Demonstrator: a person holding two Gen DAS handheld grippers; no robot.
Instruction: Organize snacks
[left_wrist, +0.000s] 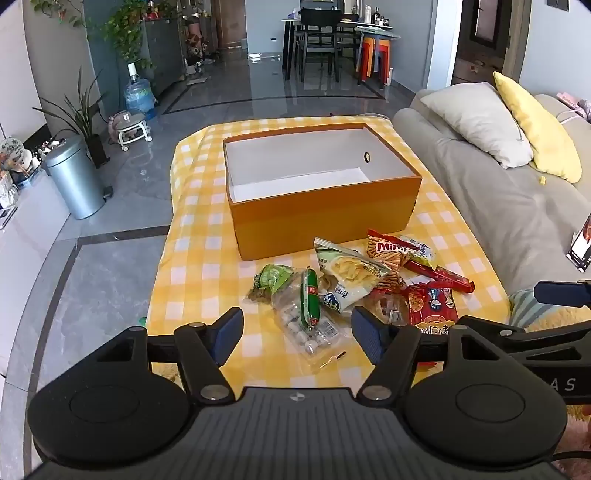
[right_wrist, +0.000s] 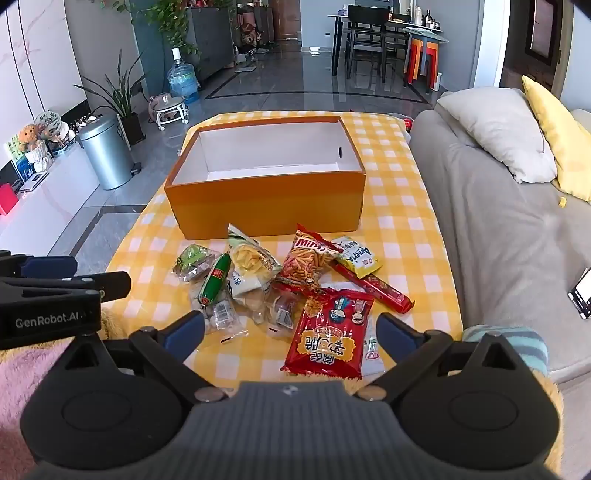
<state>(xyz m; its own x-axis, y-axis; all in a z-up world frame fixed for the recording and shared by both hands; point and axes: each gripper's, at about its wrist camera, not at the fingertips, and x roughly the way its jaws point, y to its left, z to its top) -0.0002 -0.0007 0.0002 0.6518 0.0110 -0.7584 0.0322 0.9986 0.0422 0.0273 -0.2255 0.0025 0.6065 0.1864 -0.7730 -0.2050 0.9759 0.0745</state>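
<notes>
An open orange box (left_wrist: 325, 218) (right_wrist: 266, 206) with a white, empty inside stands on the yellow checked tablecloth (left_wrist: 192, 266) (right_wrist: 399, 229). A heap of snacks lies in front of it: a green sausage (left_wrist: 311, 297) (right_wrist: 216, 277), a clear bag of white balls (left_wrist: 310, 332), a pale chip bag (left_wrist: 351, 273) (right_wrist: 251, 266), an orange Mimi stick bag (left_wrist: 388, 253) (right_wrist: 308, 258), a long red bar (left_wrist: 439, 275) (right_wrist: 373, 286), a red noodle-snack bag (left_wrist: 430, 304) (right_wrist: 330, 332). My left gripper (left_wrist: 295, 339) is open above the heap's near edge. My right gripper (right_wrist: 290, 338) is open over the red bag.
A grey sofa (left_wrist: 498, 206) (right_wrist: 498, 229) with grey and yellow cushions runs along the right. A metal bin (left_wrist: 74, 177) (right_wrist: 105, 151), plants and a water bottle stand on the floor at left. A phone (right_wrist: 581, 295) lies on the sofa.
</notes>
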